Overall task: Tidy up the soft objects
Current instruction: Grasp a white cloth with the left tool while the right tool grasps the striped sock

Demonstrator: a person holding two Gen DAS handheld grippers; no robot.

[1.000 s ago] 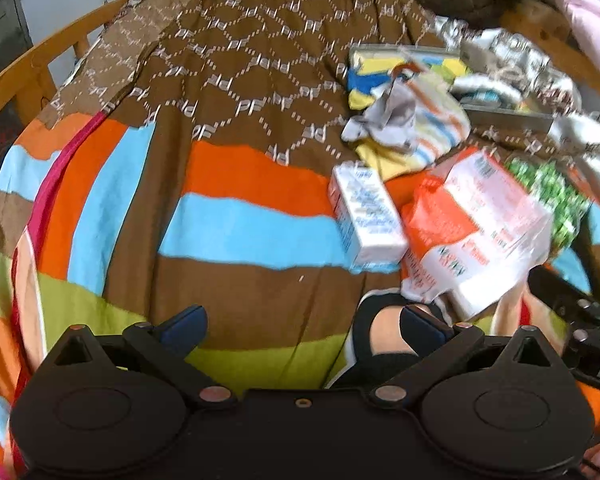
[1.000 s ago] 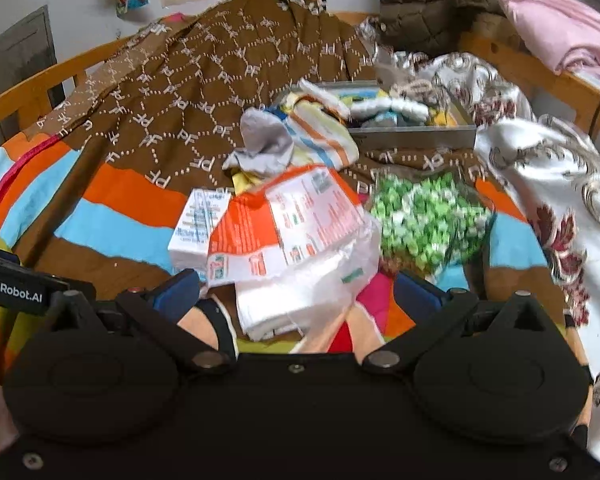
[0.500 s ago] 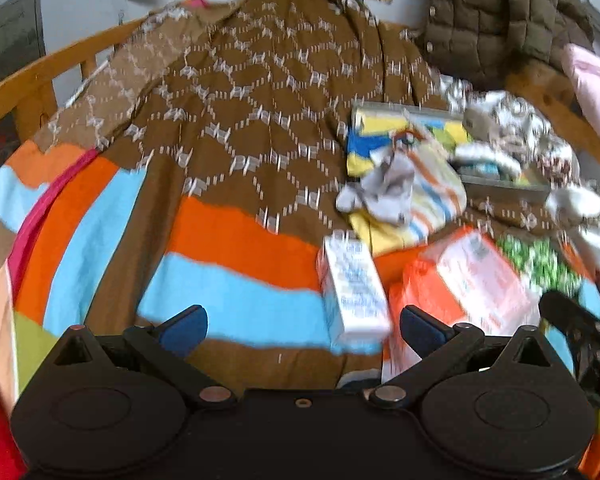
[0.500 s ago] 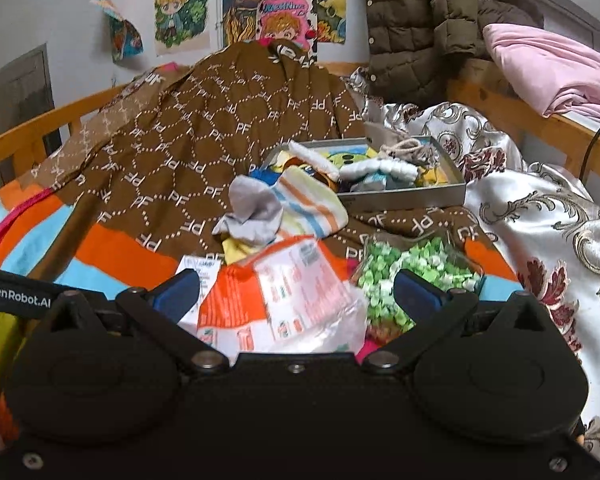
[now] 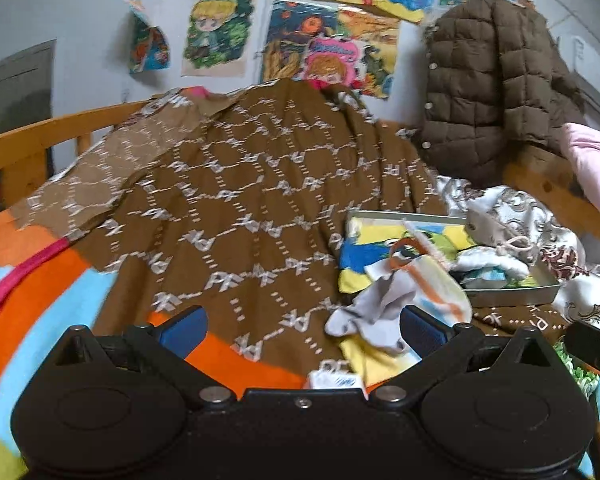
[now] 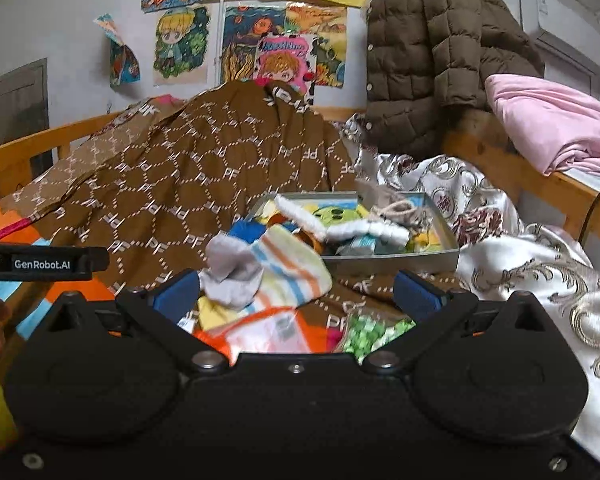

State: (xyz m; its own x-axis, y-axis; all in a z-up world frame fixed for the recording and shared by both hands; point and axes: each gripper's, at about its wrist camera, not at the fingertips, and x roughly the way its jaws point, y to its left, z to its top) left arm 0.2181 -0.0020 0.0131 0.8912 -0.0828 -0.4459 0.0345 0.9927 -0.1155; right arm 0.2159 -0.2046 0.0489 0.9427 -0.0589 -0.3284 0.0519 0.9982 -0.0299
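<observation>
Left wrist view: left gripper [image 5: 303,328] spread wide, empty, above brown quilt [image 5: 236,208]. Striped sock [image 5: 416,300] lies ahead beside grey tray [image 5: 512,294].

Right wrist view: right gripper [image 6: 296,290] spread wide, empty. Sock [image 6: 276,270] between fingertips, tray [image 6: 392,258] just behind it.

A wooden-railed bed [image 6: 32,150] carries a brown patterned blanket [image 6: 188,184], a grey tray [image 6: 396,258] and striped socks [image 6: 276,268].

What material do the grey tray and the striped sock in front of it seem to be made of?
Tray: probably thin sheet metal, dull grey, judging by its straight, stiff walls. Striped sock: soft knitted fabric, matte and slightly fuzzy; it lies limp and crumpled.
</observation>
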